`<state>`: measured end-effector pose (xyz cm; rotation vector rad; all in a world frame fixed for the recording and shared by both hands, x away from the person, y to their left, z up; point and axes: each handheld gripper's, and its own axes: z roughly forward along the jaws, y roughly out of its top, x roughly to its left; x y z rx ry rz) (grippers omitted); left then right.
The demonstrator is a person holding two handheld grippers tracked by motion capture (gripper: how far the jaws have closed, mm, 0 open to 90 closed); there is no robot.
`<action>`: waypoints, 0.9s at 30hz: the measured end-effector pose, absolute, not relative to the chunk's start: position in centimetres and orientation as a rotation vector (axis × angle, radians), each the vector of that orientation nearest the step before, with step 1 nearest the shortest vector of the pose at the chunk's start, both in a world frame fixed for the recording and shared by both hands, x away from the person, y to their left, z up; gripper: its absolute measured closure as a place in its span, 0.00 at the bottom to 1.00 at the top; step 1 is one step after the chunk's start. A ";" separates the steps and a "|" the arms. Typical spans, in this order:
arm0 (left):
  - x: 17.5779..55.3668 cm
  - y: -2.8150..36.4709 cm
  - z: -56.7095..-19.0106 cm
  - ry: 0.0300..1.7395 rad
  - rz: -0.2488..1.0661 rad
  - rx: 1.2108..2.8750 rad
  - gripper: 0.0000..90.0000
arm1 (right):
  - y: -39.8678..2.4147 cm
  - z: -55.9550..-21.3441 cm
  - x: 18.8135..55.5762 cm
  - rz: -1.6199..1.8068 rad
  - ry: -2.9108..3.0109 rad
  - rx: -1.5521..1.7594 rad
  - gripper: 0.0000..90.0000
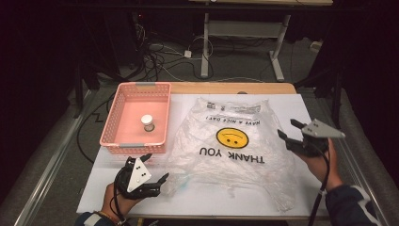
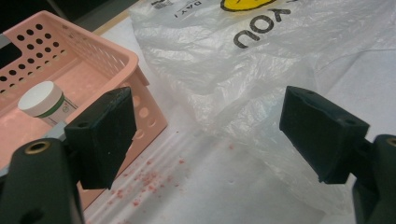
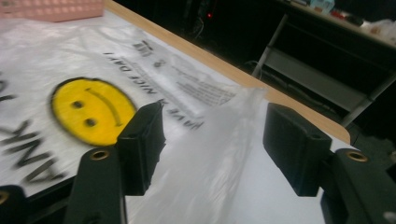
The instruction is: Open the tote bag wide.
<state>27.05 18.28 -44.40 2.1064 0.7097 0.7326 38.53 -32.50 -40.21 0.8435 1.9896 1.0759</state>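
A clear plastic bag (image 1: 230,141) printed with a yellow smiley and "THANK YOU" lies flat and crumpled on the white tabletop (image 1: 207,200). My left gripper (image 1: 155,167) stands open at the bag's near left corner, just in front of a pink basket (image 1: 111,120). In the left gripper view the left gripper (image 2: 212,133) frames that bag (image 2: 261,60) corner and bare table, touching nothing. My right gripper (image 1: 287,128) hovers open at the bag's right edge. In the right gripper view the right gripper (image 3: 215,140) has a raised fold of the bag (image 3: 70,56) between its fingers, not pinched.
Inside the pink basket (image 2: 135,60) stands a small white-capped jar (image 1: 147,123), upright (image 2: 46,100). Pink crumbs (image 2: 140,186) dot the table beside the basket. Beyond the table's wooden far edge (image 1: 226,87) are a desk's legs (image 1: 205,47) and floor cables.
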 end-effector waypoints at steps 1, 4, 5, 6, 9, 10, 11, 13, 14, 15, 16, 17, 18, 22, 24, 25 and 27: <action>27.1 18.3 -44.4 0.708 0.733 2.112 0.20 | -32.4 -40.2 39.9 1.046 2.006 0.853 0.46; 27.3 18.1 -44.6 0.710 0.725 2.122 0.20 | -31.7 -40.4 44.1 0.975 2.041 0.891 0.50; 27.3 18.1 -44.6 0.710 0.725 2.125 0.20 | -31.4 -40.6 45.4 0.941 2.054 0.912 0.51; 27.3 18.1 -44.7 0.709 0.725 2.128 0.20 | -31.2 -40.8 46.7 0.892 2.072 0.927 0.52; 27.3 18.1 -44.8 0.707 0.723 2.128 0.20 | -30.7 -42.1 50.5 0.807 2.109 1.029 0.55; 27.3 18.1 -44.8 0.709 0.720 2.128 0.20 | -30.7 -42.6 51.2 0.775 2.113 1.058 0.56; 27.3 18.2 -44.8 0.708 0.718 2.131 0.20 | -30.7 -42.6 51.2 0.775 2.113 1.058 0.56; 27.2 18.3 -44.9 0.715 0.716 2.124 0.20 | -30.9 -43.6 52.7 0.805 2.129 1.161 0.64; 27.2 18.4 -44.9 0.717 0.713 2.123 0.20 | -31.0 -43.8 53.0 0.822 2.140 1.187 0.68; 27.2 18.5 -44.9 0.714 0.714 2.132 0.20 | -31.0 -44.0 53.3 0.825 2.147 1.204 0.74; 27.2 18.5 -44.9 0.714 0.714 2.131 0.20 | -31.0 -44.2 53.5 0.812 2.150 1.211 0.79; 27.2 18.5 -44.9 0.714 0.713 2.129 0.20 | -30.9 -44.3 53.6 0.801 2.158 1.212 0.85; 27.1 18.5 -44.9 0.713 0.710 2.127 0.20 | -30.8 -44.4 53.7 0.785 2.160 1.216 0.90; 27.1 18.6 -44.9 0.717 0.715 2.124 0.20 | -31.1 -44.4 53.8 0.718 2.129 1.219 1.00; 27.2 18.6 -44.9 0.725 0.714 2.123 0.20 | -31.7 -44.2 53.7 0.680 2.089 1.237 1.00; 27.2 18.6 -44.9 0.726 0.713 2.123 0.20 | -31.7 -44.2 53.7 0.680 2.089 1.237 1.00; 27.2 18.6 -44.9 0.723 0.714 2.129 0.20 | -33.3 -43.9 53.5 0.667 2.010 1.302 1.00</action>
